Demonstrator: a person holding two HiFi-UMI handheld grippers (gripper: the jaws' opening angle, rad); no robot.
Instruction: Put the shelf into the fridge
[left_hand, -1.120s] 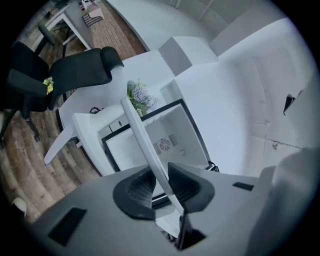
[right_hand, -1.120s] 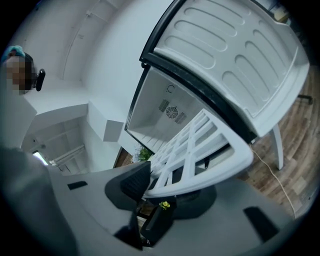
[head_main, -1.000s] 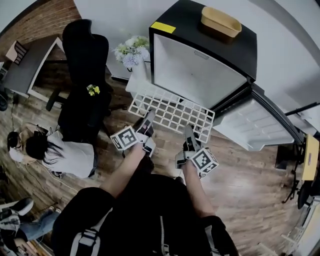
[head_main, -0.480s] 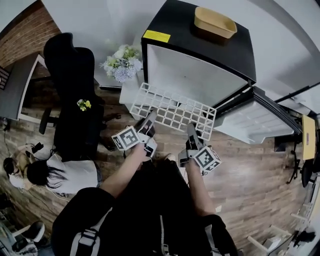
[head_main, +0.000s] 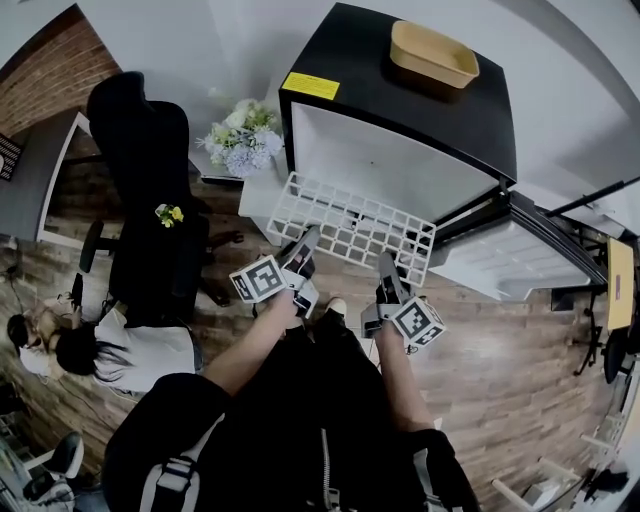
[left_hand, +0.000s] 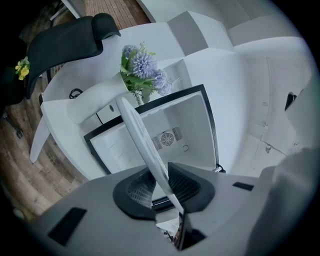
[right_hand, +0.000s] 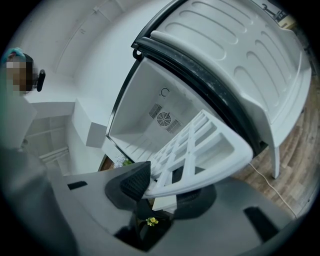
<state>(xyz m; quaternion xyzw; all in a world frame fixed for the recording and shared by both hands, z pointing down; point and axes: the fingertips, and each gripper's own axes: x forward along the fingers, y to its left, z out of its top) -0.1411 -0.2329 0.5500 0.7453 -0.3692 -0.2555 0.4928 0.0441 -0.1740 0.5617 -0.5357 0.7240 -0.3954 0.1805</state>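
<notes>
A white grid shelf (head_main: 352, 217) hangs level in front of the open black mini fridge (head_main: 400, 95). My left gripper (head_main: 303, 252) is shut on the shelf's near left edge, seen edge-on as a white bar (left_hand: 145, 150). My right gripper (head_main: 386, 274) is shut on the near right edge of the shelf (right_hand: 200, 150). The fridge's white cavity (left_hand: 165, 137) with a round fan grille (right_hand: 164, 119) lies straight ahead, its door (head_main: 510, 250) swung open to the right.
A tan basket (head_main: 433, 55) sits on the fridge top. A vase of pale flowers (head_main: 238, 138) stands on a white stand left of the fridge. A black office chair (head_main: 150, 190) and a seated person (head_main: 110, 345) are at the left on the wood floor.
The shelf and both grippers have moved forward toward the fridge opening, and the view has shifted closer to the fridge. Both grips have held.
</notes>
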